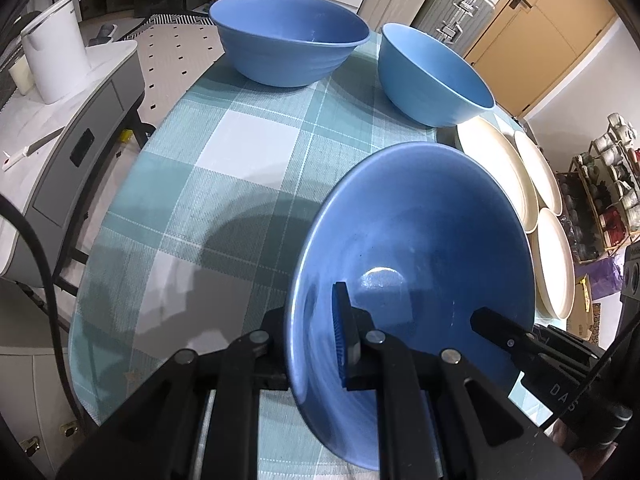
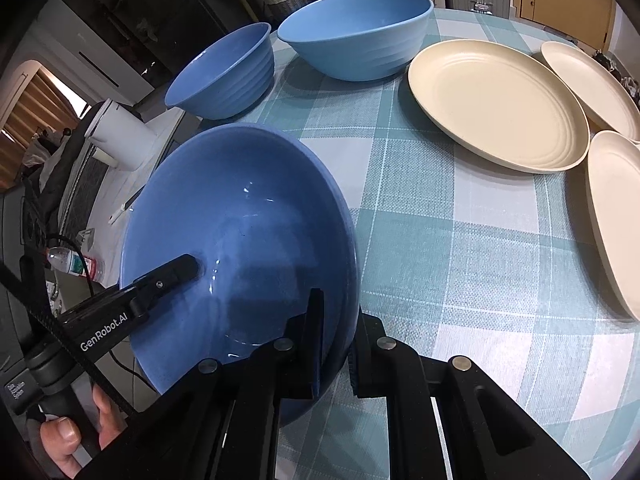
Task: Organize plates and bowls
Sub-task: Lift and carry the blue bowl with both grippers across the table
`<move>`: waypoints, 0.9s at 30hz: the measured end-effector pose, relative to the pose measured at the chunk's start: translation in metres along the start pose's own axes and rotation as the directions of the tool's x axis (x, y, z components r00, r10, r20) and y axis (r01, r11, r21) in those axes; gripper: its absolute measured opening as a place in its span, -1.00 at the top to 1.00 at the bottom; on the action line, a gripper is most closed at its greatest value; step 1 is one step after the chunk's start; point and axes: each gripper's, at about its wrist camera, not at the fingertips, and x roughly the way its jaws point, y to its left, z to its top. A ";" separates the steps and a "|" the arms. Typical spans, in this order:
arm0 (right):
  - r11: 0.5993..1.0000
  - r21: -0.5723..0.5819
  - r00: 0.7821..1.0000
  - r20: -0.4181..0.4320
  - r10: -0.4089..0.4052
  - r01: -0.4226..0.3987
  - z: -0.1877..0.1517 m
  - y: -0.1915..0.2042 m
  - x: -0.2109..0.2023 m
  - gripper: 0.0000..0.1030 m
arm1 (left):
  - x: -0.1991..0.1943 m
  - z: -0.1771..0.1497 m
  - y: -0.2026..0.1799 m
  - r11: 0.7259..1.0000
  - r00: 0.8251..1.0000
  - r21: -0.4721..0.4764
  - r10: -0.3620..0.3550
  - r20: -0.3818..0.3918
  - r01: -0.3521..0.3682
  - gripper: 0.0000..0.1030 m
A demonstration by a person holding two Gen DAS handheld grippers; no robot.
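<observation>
Both grippers hold one blue bowl [image 1: 416, 248] tilted above the checked table [image 1: 240, 152]. My left gripper [image 1: 314, 332] is shut on its left rim, one pad inside and one outside. My right gripper [image 2: 340, 332] is shut on the opposite rim of the same blue bowl [image 2: 240, 220]. One of the right gripper's fingers [image 1: 496, 330] shows inside the bowl in the left wrist view. Farther back stand a wide blue bowl [image 1: 288, 48] and a smaller blue bowl [image 1: 432, 76]. Three cream plates [image 2: 496, 104], [image 2: 592, 80], [image 2: 616, 216] lie flat at the right.
A white canister [image 1: 56, 52] stands on a grey side table [image 1: 72, 152] left of the checked table. A rack of cups [image 1: 608, 184] is on the floor at the right. A hand [image 2: 68, 440] grips the left gripper's handle. The checked cloth [image 2: 460, 240] is bare between bowl and plates.
</observation>
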 end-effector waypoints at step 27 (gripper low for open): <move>1.000 0.011 0.999 -0.023 0.024 -0.024 -0.008 -0.004 0.001 0.79 | -0.002 -0.008 -0.003 1.000 1.000 0.022 0.006 -0.011 -0.006 0.76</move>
